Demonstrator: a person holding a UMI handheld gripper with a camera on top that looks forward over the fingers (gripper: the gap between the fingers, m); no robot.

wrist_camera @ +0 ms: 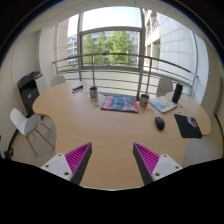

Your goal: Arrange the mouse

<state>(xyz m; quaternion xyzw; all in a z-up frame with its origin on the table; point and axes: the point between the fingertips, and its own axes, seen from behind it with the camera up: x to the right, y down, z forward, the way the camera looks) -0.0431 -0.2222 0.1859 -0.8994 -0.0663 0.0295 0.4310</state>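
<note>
A dark computer mouse [159, 122] lies on the round wooden table [100, 130], well beyond my fingers and off to the right. Just to its right lies a dark square mouse mat [187, 124]. My gripper [112, 160] is open and empty, its two fingers with magenta pads [77, 157] spread wide above the near part of the table. Nothing stands between them.
A colourful magazine [119, 103] lies at the far middle of the table, with a can [94, 92] on its left and a cup [144, 99] on its right. A dark object [77, 88] lies far left. A white chair [25, 124] stands at the left. Windows rise behind.
</note>
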